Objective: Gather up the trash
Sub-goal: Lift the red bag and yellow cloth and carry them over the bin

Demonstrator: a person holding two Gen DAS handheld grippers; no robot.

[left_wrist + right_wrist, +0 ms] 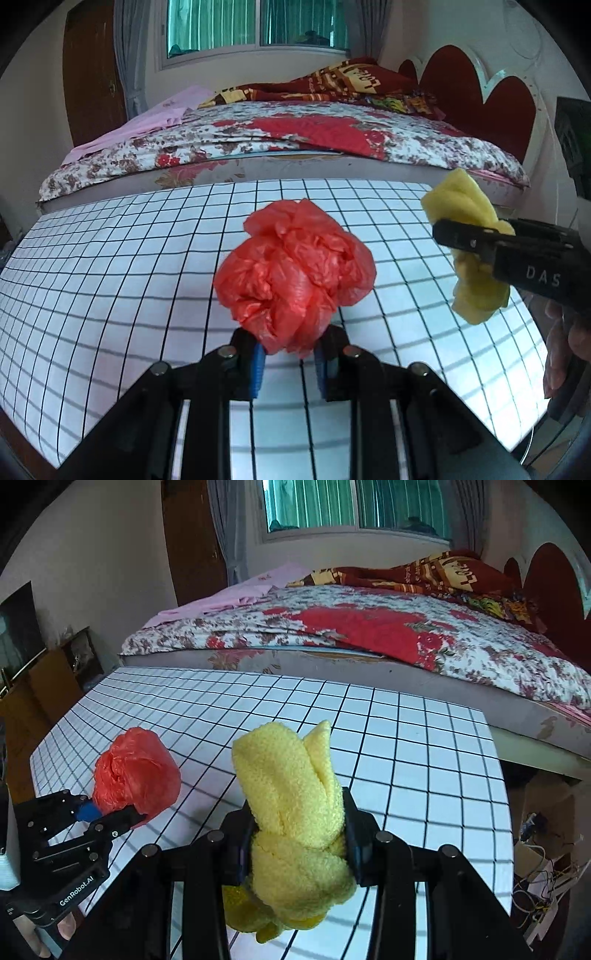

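The bag (293, 277), centre of the left wrist frame, is red-orange. The cloth (295, 812), lower centre of the right wrist frame, is pale yellow. The table (110, 266) is white with a black grid. Both the left gripper (289, 363) and the right gripper (297, 843) are black; the left one has blue pads (258, 369). On the bed, the quilt (295, 136) is white with red and brown flowers. The headboard (480, 88), upper right, is dark red with a white edge. A pink sheet (147, 122) lies at upper left.

The headboard (476, 88) was cut off at the frame's edge; small clutter (543, 864) beside the table (424, 775) could not be identified.
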